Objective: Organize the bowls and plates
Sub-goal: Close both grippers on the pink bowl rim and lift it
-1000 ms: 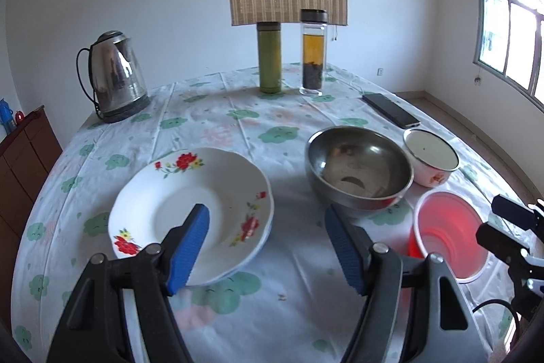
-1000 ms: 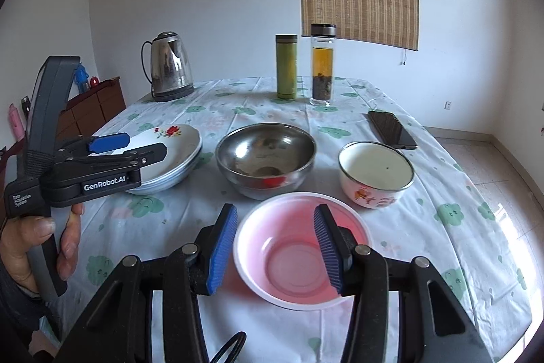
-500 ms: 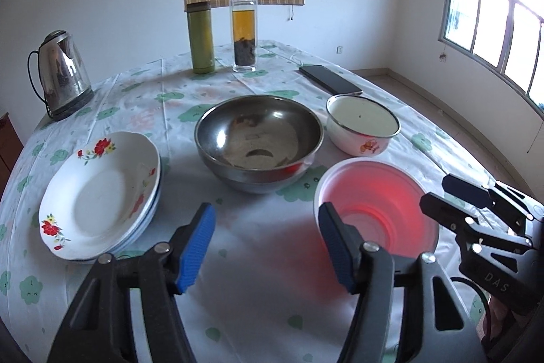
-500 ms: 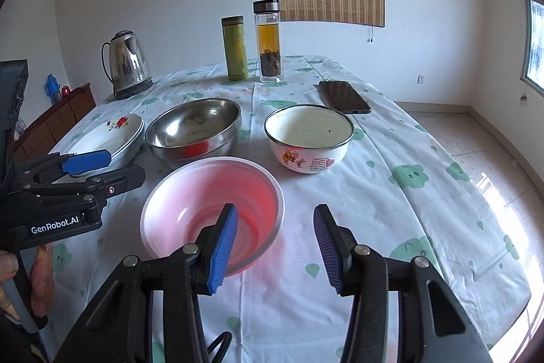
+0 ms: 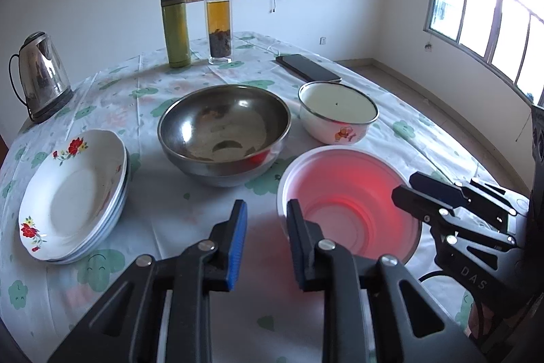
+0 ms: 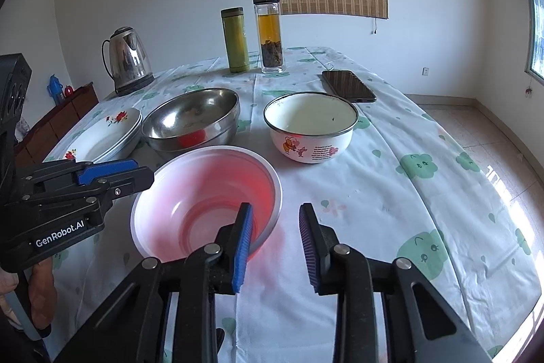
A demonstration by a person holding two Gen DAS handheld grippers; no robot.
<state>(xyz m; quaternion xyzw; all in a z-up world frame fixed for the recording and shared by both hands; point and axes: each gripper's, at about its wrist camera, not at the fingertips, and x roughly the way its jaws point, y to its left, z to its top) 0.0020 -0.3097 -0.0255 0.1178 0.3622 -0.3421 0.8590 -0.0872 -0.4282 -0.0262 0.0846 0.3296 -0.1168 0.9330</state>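
Nearest of all is the pink bowl (image 5: 350, 206), and everything else is placed from it. The left gripper (image 5: 265, 238) hangs low at the bowl's near-left rim with its jaws spread and nothing between them; one finger sits right by the rim, though contact cannot be told. The right gripper (image 6: 277, 238) comes at the bowl's right rim, also spread and empty, with its left finger over the rim and its right finger outside the wall, so the wall lies in the gap. The bowl looks like thin translucent plastic: probably very light, a bit flexible, smooth enough to slide on the cloth, and not fragile. The rim is the sensible place to pinch, 1 finger inside and 1 outside; a hard squeeze may bend the wall. Just beyond the pink bowl, slightly left, stands the steel bowl (image 5: 224, 135), rigid, heavier and slick, with a thin edge to grip. Beyond and to the right sits the enamel bowl (image 5: 338, 113), white with a cartoon print and a metal rim; it is stiff and may chip if knocked. Left of the pink bowl, past the steel one, the floral plates (image 5: 73, 196) lie stacked, ceramic by the look, so heavy and breakable. Farthest off, near the table's back edge, are a phone (image 5: 307, 67), a glass tea bottle (image 5: 219, 21), a green flask (image 5: 176, 31) and a kettle (image 5: 40, 75).
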